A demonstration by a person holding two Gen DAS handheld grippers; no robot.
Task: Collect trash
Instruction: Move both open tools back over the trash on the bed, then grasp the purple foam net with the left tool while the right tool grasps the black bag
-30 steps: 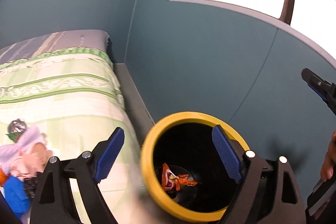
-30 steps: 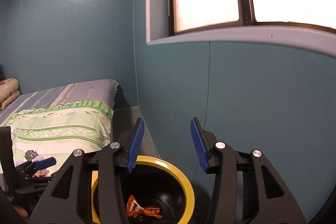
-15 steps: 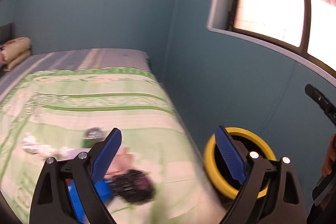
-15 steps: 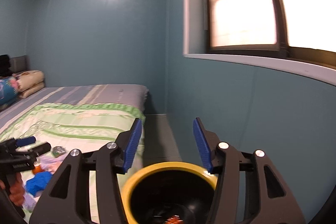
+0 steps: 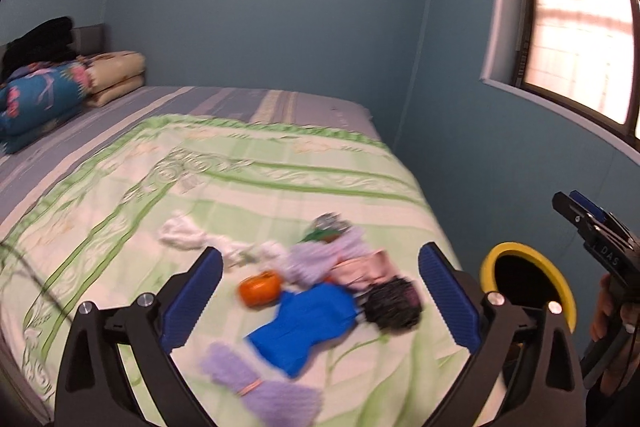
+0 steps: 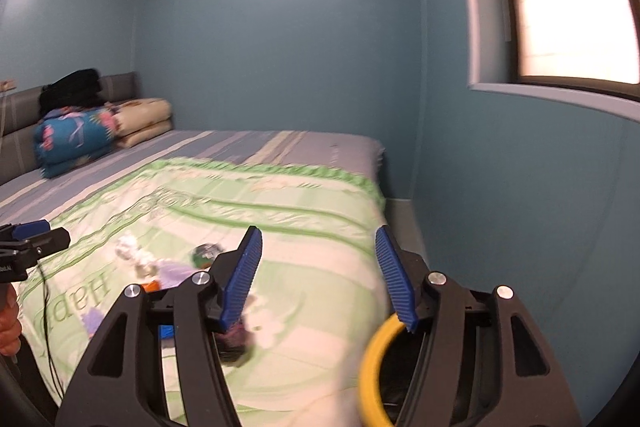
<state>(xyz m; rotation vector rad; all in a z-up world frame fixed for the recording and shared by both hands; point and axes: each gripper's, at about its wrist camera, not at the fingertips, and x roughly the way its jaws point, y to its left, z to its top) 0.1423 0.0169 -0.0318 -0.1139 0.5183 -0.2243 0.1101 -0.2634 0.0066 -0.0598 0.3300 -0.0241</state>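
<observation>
The trash lies in a small heap on the bed (image 5: 280, 163), in the lower middle of the left wrist view. There is a blue wrapper (image 5: 308, 327), an orange piece (image 5: 260, 287), a dark crumpled lump (image 5: 394, 303), a pale purple piece (image 5: 324, 259), a pinkish piece (image 5: 366, 269), white crumpled paper (image 5: 182, 235) and a green and silver scrap (image 5: 326, 227). One more purple piece (image 5: 256, 387) lies apart, nearer the bottom edge. All of it is blurred.

The bin (image 5: 532, 291) stands beside the bed at the lower right — black inside, with a yellow rim.

The left gripper (image 5: 320, 291) hangs over the heap. Its blue fingers (image 5: 192, 301) stand very wide apart and have just been opening; nothing is held between them.

The right gripper (image 6: 318, 277) points over the bed's edge, with the bin (image 6: 374, 359) at the lower right of its view. Its fingers (image 6: 394, 277) are about half open, have just been opening too, and hold nothing.

Each gripper shows at the edge of the other's view, with a hand (image 5: 610, 307) on its handle.

Folded blankets (image 5: 52, 95) sit at the far left end of the bed. A window (image 5: 580, 27) is at the upper right.
</observation>
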